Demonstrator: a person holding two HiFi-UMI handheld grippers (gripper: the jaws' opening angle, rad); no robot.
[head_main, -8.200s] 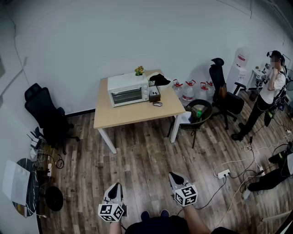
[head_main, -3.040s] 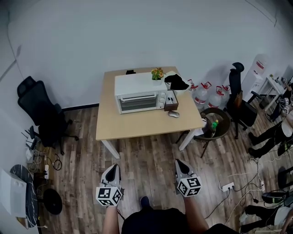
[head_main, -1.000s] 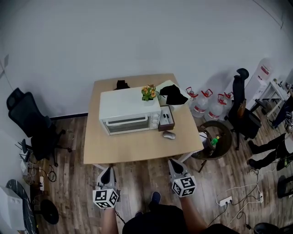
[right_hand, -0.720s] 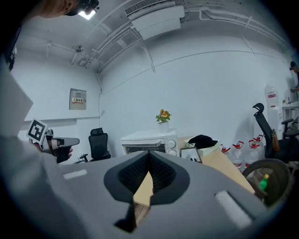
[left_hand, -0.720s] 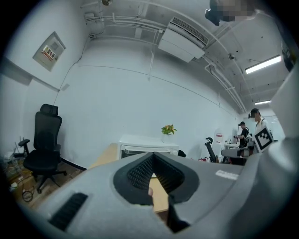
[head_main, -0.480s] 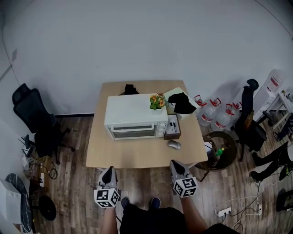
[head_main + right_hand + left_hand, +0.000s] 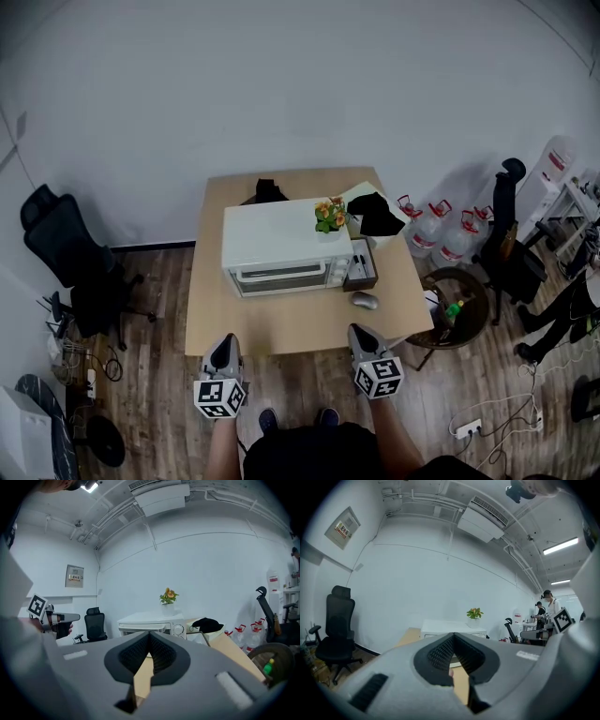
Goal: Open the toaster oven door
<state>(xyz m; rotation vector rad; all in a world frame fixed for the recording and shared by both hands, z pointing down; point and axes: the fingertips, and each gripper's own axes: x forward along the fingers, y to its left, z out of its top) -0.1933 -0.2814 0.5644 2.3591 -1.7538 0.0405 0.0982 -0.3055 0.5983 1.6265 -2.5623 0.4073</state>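
Observation:
The white toaster oven [image 7: 281, 251] stands on the wooden table [image 7: 281, 328], its glass door [image 7: 279, 277] closed and facing me. A small plant [image 7: 330, 214] sits on its top right corner. My left gripper [image 7: 223, 345] and right gripper [image 7: 359, 335] hover at the table's near edge, well short of the oven, both shut with nothing between the jaws. In the left gripper view the oven [image 7: 440, 623] shows just above the left gripper [image 7: 453, 637]. In the right gripper view the oven [image 7: 152, 619] sits ahead of the right gripper [image 7: 149, 634].
A small box [image 7: 362, 266], a mouse [image 7: 365, 300] and a black cloth [image 7: 378, 216] lie to the right of the oven. A black office chair [image 7: 66, 253] stands to the left. Water jugs [image 7: 439, 234], a round stool with a bottle [image 7: 455, 305] and another chair [image 7: 506, 225] stand to the right.
I have walked up to the table over the frames; the oven now lies closer, and both grippers have reached the table's near edge. The door stays closed.

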